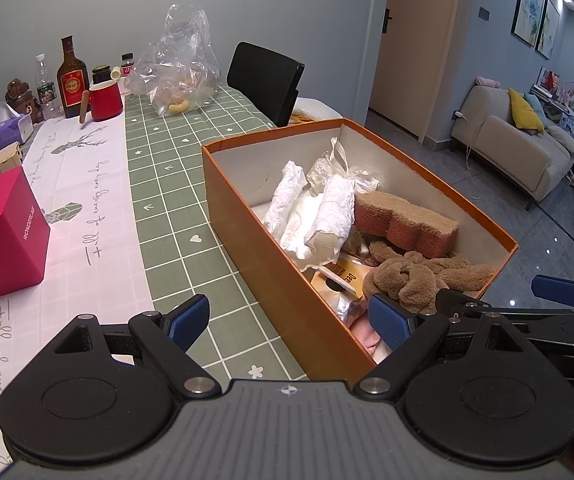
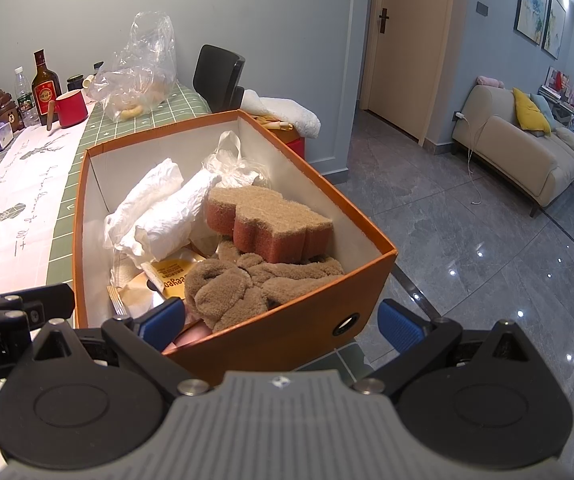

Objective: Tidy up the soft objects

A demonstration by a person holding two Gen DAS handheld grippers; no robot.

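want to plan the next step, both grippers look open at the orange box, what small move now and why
Probably close both: each open hand-held gripper, left and right, straddles a wall of the orange box, already full of soft things.

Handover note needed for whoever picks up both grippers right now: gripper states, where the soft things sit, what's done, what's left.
Left gripper: open, empty, straddling the near wall of the orange box.
Right gripper: open, empty, straddling the box's near corner.
In the box: sponge, brown plush toy, rolled white cloths.
Done: these are boxed.
Left: possibly the white towel beyond the box.
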